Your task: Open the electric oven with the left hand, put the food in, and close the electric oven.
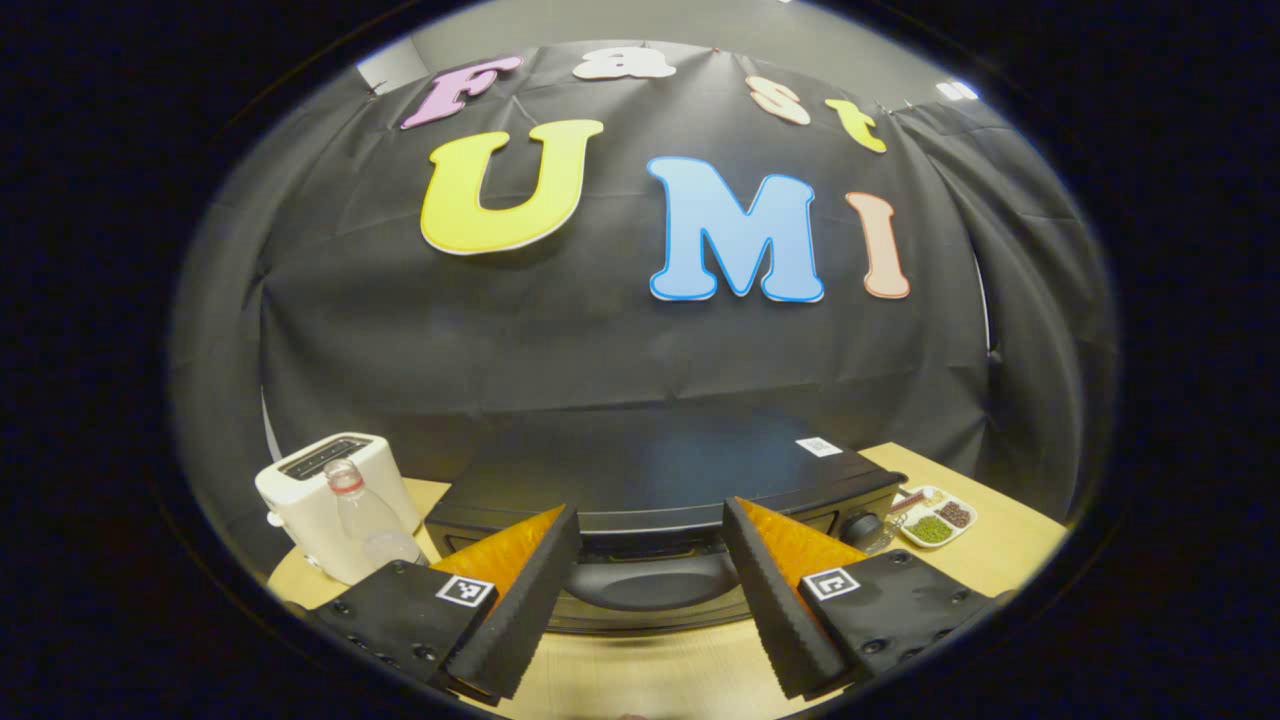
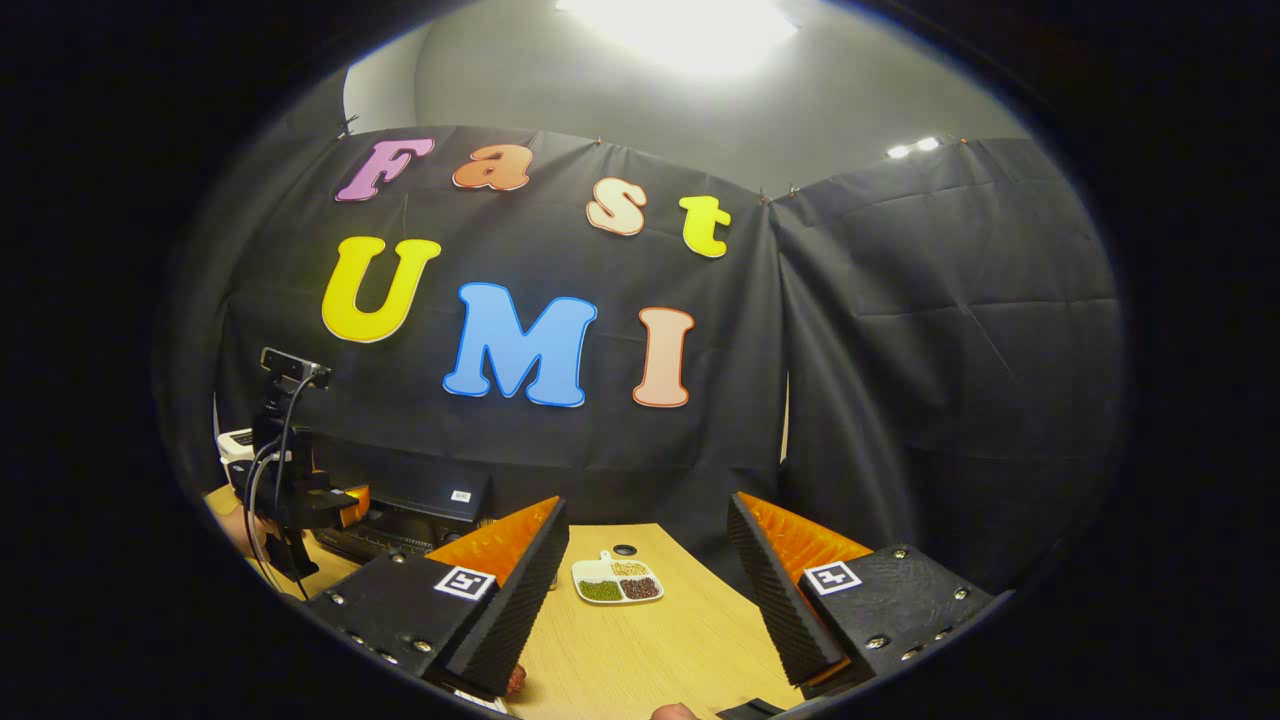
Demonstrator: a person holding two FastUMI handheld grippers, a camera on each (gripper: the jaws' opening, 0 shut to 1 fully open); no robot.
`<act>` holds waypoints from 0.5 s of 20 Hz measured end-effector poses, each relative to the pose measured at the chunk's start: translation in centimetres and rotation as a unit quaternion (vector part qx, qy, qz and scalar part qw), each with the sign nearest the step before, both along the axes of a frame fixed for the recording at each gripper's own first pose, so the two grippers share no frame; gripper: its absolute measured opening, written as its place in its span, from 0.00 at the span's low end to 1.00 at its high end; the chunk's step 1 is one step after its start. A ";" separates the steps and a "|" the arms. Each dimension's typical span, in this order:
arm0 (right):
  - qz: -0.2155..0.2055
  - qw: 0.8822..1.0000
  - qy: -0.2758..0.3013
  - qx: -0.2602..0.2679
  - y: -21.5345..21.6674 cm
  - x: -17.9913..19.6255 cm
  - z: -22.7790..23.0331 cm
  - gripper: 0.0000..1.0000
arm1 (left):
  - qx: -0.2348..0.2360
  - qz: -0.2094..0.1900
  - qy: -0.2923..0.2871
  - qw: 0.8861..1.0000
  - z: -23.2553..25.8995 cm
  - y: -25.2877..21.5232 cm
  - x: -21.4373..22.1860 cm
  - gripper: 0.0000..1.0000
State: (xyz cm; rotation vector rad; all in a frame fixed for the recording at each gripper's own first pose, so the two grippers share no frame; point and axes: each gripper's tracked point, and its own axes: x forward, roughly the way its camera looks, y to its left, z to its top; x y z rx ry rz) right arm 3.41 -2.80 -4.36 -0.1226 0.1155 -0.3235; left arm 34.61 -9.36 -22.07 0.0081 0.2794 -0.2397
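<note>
The black electric oven (image 1: 650,470) stands just ahead of me in the left gripper view, door shut, its curved handle (image 1: 650,588) low on the front. My left gripper (image 1: 650,508) is open, its two fingers either side of the handle and a little short of it. In the right gripper view the oven (image 2: 420,505) sits far left, and the left gripper (image 2: 345,505) with its cabled camera is in front of it. My right gripper (image 2: 648,500) is open over the table with nothing between its fingers. Something small and reddish (image 2: 515,680) peeks out under its left finger; I cannot tell what it is.
A white toaster (image 1: 320,480) and a clear plastic bottle (image 1: 365,520) stand left of the oven. To its right lies a small white divided dish of beans (image 1: 935,520) (image 2: 617,580). All rest on a wooden table (image 2: 650,650). Black cloth walls close the back and right.
</note>
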 end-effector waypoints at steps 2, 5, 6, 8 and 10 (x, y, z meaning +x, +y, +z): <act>-0.002 1.000 -0.003 0.004 0.0 0.1 0.2 0.97 | -0.004 0.003 0.005 1.000 -0.7 0.0 0.1 1.00; -0.002 1.000 -0.001 -0.002 0.1 0.2 0.2 0.96 | -0.002 0.008 0.013 1.000 -1.8 -0.1 0.3 0.96; 0.000 1.000 0.001 -0.003 0.2 0.3 0.1 0.96 | 0.002 0.006 0.001 1.000 -1.6 -0.3 0.4 1.00; 0.006 1.000 0.002 -0.003 0.5 0.4 0.1 0.96 | 0.021 0.004 -0.008 1.000 -1.6 -0.2 0.2 1.00; 0.013 1.000 0.003 -0.005 0.7 0.5 0.1 0.96 | 0.018 0.005 -0.006 1.000 -1.8 -0.2 -0.1 0.94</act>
